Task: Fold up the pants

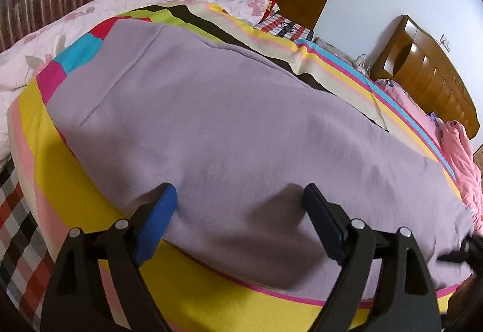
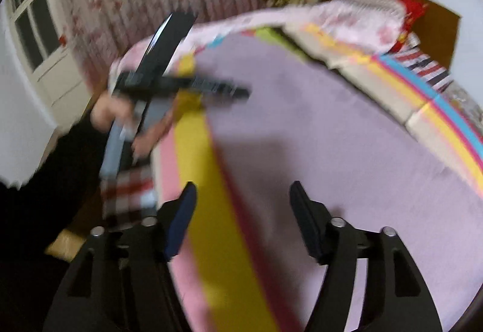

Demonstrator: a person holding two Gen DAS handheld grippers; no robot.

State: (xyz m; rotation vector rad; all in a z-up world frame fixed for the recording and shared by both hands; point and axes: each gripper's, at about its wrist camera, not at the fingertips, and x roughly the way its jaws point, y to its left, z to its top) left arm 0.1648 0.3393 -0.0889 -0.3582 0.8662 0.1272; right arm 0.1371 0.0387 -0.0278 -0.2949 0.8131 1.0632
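Because the pants [image 1: 229, 120] look soft and limp, take the near hem between the left claw's [image 1: 240, 196] spread jaws; the right claw [image 2: 243, 196] also gapes empty.

We list pants [image 1: 229, 120]: matt lilac knit cloth, soft, stitched seam. Striped sheet [image 1: 90, 211]: smooth woven cloth. Headboard [image 1: 428, 75] at two o'clock: glossy varnished wood. Left gripper [image 1: 238, 202]: matt black plastic, blue pad [image 1: 157, 223], shiny metal pins.
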